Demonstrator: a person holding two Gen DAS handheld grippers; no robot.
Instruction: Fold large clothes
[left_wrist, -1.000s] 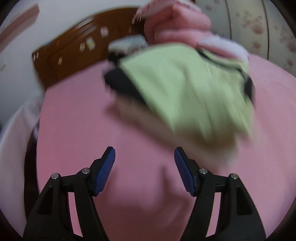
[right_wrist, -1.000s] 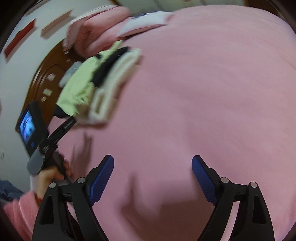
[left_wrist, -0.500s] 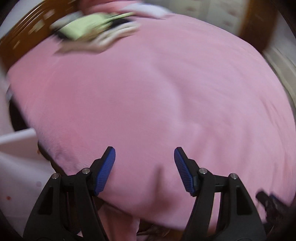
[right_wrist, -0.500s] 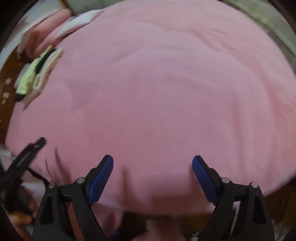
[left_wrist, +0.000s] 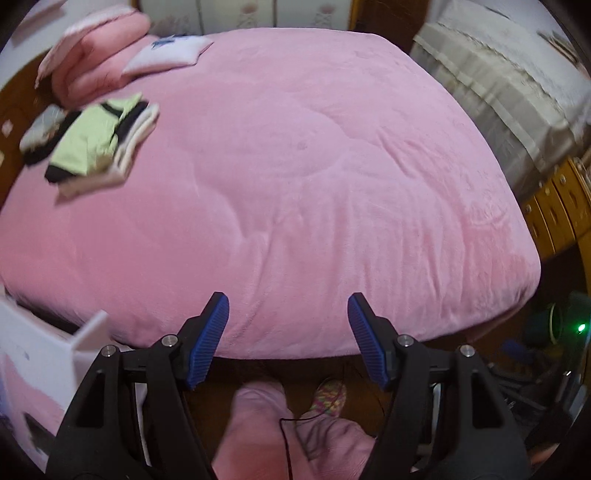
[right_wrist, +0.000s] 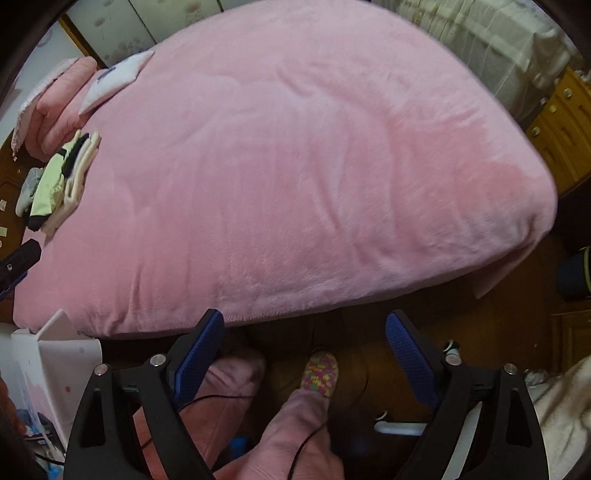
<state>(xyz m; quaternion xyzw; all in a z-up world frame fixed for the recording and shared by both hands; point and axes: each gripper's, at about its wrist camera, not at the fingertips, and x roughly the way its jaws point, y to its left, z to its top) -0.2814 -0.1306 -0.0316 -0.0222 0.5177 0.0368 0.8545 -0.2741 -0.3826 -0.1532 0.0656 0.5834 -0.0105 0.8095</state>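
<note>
Bed (left_wrist: 314, 166): we find a pink plush blanket spread flat over it, its near edge just ahead of both tools.

Stack of folded clothes (left_wrist: 92, 147): lime-green garment on top, black and cream layers beneath, at the far left of the bed, well apart from both tools.

Folded pink quilt (left_wrist: 92, 66) and white pillow (left_wrist: 170, 53): at the head, beyond the stack.

Left gripper (left_wrist: 288, 332): fingers apart, nothing between them, over the bed's near edge.

Right gripper (right_wrist: 304, 354): fingers wide apart and just opened further, nothing between them, above the dark wooden floor (right_wrist: 480, 332).

Below us: pink trouser legs (right_wrist: 295, 424), one patterned slipper (right_wrist: 319, 373).

White plastic bin (right_wrist: 55, 354): at the bed's near left corner.

Beige curtain (left_wrist: 498, 92) and wooden cabinet (left_wrist: 554, 210): right of the bed.
</note>
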